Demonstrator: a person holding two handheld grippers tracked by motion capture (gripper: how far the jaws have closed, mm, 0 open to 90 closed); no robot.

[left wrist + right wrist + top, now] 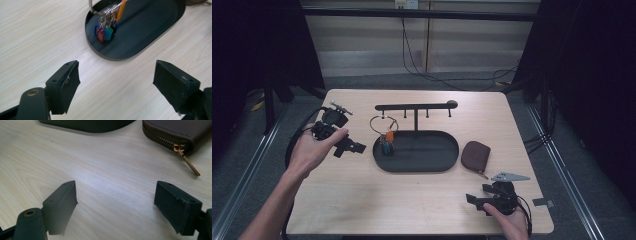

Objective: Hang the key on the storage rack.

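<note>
Matte black metal forms the oval tray (150, 27), shallow-walled and smooth, resting on the pale wood-grain table (37, 37). A key bunch (106, 31) with red, blue and green plastic tags on a wire ring lies inside the tray's near end, ahead of the left gripper (116, 80) and apart from it. That gripper's jaws stand spread wide, with nothing between the pads. The right gripper (115, 202) is likewise spread and empty; a brown zipped leather pouch (175, 130) lies ahead to its right.
</note>
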